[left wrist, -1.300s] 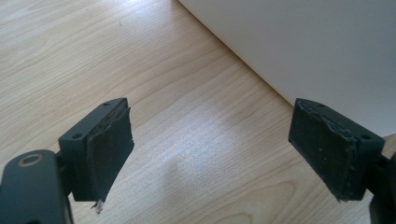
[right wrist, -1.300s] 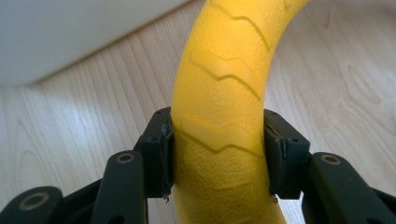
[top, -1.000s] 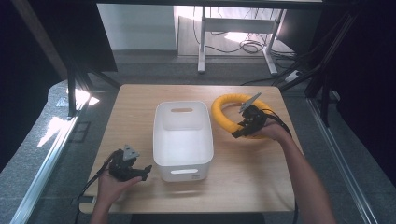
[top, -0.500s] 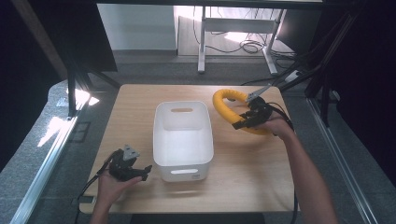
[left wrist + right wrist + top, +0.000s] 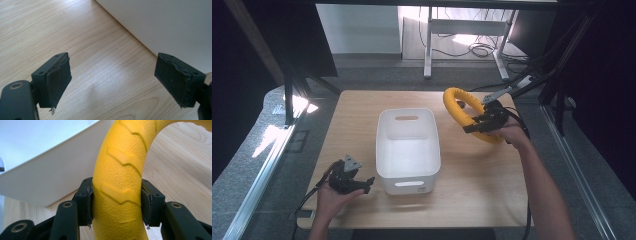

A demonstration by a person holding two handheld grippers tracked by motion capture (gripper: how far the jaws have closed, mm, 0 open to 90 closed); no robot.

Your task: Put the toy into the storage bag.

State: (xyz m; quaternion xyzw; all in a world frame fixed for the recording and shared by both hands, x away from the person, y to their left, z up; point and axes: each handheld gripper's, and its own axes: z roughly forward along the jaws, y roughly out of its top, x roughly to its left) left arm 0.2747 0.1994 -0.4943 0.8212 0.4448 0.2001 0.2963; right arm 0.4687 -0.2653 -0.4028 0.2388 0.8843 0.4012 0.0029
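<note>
Wood table [image 5: 362, 115]; R gripper [image 5: 473, 127] fingers clenched on yellow ring [image 5: 457, 107], tilted beside white bin [image 5: 408, 150]; L gripper [image 5: 364, 184] fingers released.

- I can read no text, label, brand, number or sign in any of my views.
- The yellow ring [image 5: 120, 182] carries raised chevron-like ridges on a pebbled skin in my right gripper view; that is tread pattern, not lettering.
- The white bin [image 5: 408, 150] shows bare walls and handle slots from the high view, with no print I can make out.
- The black pads [image 5: 58, 80] in my left gripper view are plain, with worn edges and no marking.
- The wooden table [image 5: 482, 175] shows grain alone.
</note>
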